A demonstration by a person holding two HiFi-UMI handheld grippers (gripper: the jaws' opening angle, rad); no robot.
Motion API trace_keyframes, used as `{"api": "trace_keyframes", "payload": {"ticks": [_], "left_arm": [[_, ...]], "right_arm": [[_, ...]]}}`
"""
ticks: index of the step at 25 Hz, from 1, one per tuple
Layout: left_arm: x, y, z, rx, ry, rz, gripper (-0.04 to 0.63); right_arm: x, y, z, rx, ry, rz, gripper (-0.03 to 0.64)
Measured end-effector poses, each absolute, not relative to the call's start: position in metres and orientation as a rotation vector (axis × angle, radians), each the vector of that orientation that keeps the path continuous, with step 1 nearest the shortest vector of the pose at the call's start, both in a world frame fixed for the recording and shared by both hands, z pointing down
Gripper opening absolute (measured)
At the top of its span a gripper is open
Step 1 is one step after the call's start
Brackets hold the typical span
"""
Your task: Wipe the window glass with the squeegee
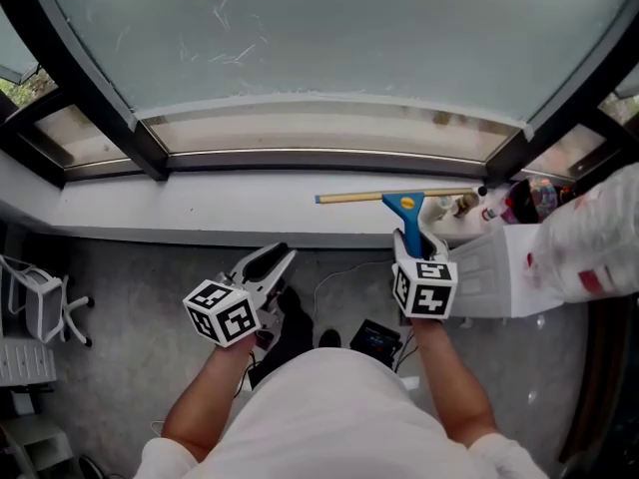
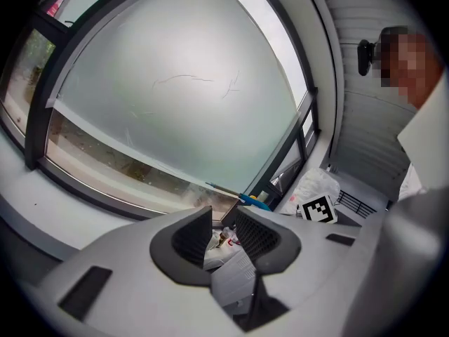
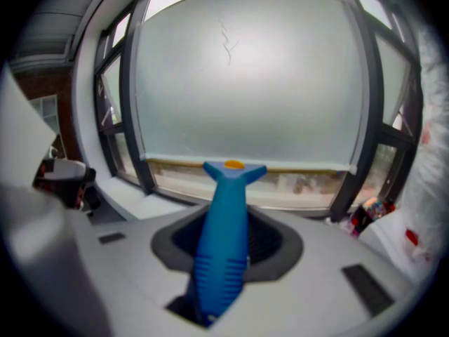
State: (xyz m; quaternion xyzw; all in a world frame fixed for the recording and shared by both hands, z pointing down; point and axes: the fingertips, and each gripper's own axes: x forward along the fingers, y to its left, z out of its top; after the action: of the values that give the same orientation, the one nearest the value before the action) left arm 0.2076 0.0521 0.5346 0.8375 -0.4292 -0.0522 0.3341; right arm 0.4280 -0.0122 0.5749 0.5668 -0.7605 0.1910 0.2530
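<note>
Squeegee [image 3: 223, 223] blue, orange spot; window glass [image 1: 329, 38] frosted pale grey; window frame [image 1: 92, 80] black.

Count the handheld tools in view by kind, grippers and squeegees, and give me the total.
Grippers: 2, the grey two-jaw left gripper and right gripper
Squeegees: 1, the blue-handled squeegee with a long tan blade bar
Total: 3

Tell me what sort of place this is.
Probably an indoor room, perhaps an office: big frosted glass in dark frames, a white sill below it, and a wheeled chair on the grey floor.
</note>
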Motion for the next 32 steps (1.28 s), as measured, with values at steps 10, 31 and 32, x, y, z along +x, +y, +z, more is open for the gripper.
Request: {"api": "trace_keyframes", "payload": {"ticks": [10,31,32], "left_arm": [[0.211,0.106,0.526,2.154,-1.215,-0.16,0.126],[0.175,0.125,0.496,2.268,-1.063,-0.123,0.126],[0.175,0.126,0.496,2.274,-1.049,-0.12,0.126]], "right_arm": [[0.423,0.017,0.557,1.464,-2.157,0.496,0.135],[0.376,0.059,0.499,1.562,-2.188,0.447,0.135],[0.374,0.062,0.499,1.567,-2.181,0.446,0.135]]}}
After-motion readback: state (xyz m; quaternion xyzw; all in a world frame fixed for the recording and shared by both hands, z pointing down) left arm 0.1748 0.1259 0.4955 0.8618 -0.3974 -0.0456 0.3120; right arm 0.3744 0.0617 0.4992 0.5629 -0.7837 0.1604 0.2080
